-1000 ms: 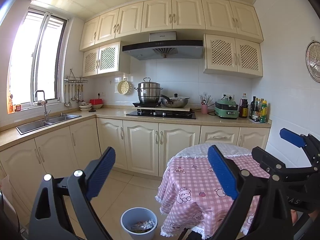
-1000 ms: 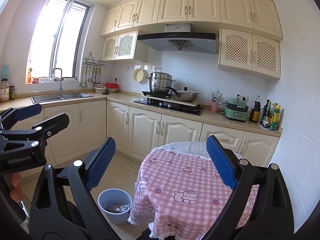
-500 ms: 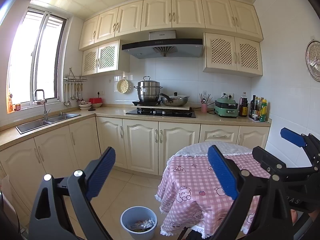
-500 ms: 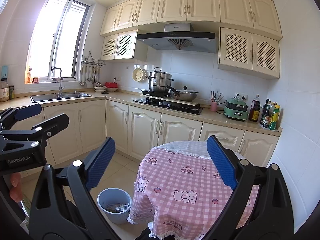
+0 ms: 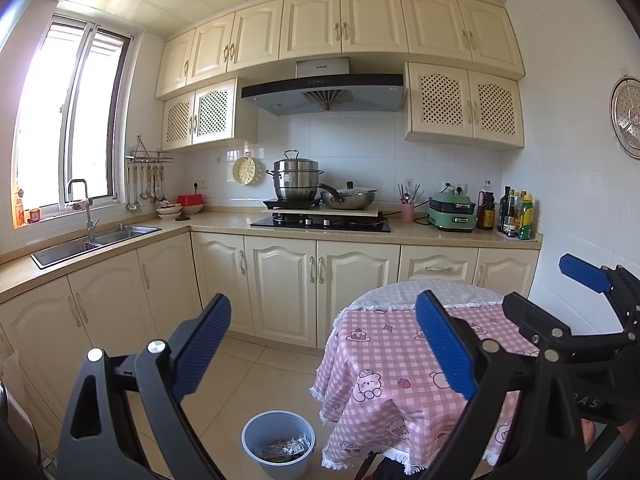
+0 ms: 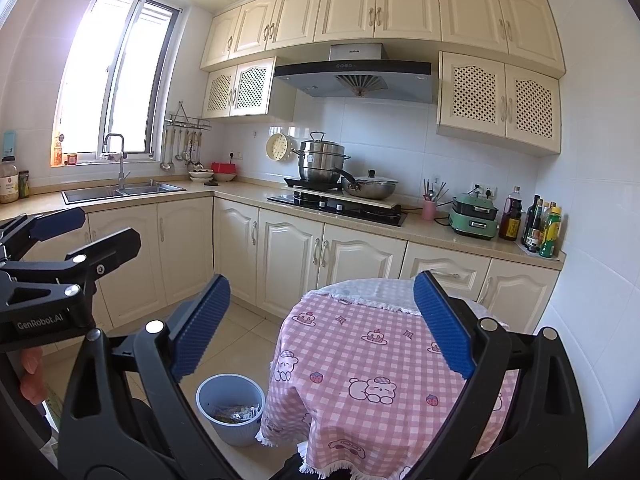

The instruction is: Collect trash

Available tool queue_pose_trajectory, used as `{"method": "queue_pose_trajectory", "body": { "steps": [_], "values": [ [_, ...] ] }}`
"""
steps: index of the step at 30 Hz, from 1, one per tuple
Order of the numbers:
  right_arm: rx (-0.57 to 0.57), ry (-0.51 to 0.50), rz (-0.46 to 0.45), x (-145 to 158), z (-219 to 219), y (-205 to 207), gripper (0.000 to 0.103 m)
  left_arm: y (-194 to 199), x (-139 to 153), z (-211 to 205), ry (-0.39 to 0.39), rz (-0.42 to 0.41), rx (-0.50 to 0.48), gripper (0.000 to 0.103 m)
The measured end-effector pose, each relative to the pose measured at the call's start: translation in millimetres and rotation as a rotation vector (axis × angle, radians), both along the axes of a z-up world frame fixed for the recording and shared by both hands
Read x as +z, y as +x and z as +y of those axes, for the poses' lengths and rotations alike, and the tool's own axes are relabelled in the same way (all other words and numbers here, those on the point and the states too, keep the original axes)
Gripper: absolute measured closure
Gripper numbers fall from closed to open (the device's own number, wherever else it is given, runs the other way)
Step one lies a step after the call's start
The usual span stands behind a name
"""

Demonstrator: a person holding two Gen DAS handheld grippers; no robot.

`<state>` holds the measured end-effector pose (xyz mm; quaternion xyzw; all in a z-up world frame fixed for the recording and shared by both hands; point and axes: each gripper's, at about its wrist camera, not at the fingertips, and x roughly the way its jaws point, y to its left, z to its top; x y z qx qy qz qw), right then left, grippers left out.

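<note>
A light blue waste bin stands on the tiled floor left of a round table with a pink checked cloth; crumpled wrappers lie inside it. The bin also shows in the right wrist view. My left gripper is open and empty, held high above the bin and table edge. My right gripper is open and empty above the table. Each gripper shows at the edge of the other's view. No loose trash shows on the tablecloth.
Cream cabinets line the back and left walls. A hob with a steel pot and a pan, a sink, a green cooker and bottles sit on the counter. Tiled floor lies between cabinets and table.
Both views have tilted up very slightly, so the bin and table sit a little lower in frame. Both grippers stay open and empty.
</note>
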<state>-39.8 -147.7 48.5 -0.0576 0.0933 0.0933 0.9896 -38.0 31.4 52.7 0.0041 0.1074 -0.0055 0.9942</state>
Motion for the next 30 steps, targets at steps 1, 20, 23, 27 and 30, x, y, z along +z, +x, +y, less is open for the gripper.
{"method": "queue_pose_trajectory", "body": {
  "steps": [1,20,23,27,30],
  "values": [
    [0.0,0.001,0.0,-0.2,0.0,-0.1,0.011,-0.1,-0.4,-0.1,-0.001,0.001,0.001,0.011],
    [0.008,-0.002,0.008,-4.7,1.5,2.7,0.011,0.8,-1.8,1.7,-0.003,0.005,0.003,0.011],
    [0.01,-0.003,0.008,-5.1,1.6,3.5,0.011,1.5,-1.8,2.4,-0.003,0.007,0.003,0.011],
    [0.012,-0.003,0.011,-4.6,1.2,5.7,0.011,1.7,-2.2,2.6,-0.003,0.006,0.004,0.011],
    [0.014,-0.004,0.011,-4.3,0.8,5.9,0.011,1.8,-2.2,2.3,-0.002,0.008,0.003,0.011]
  ]
}}
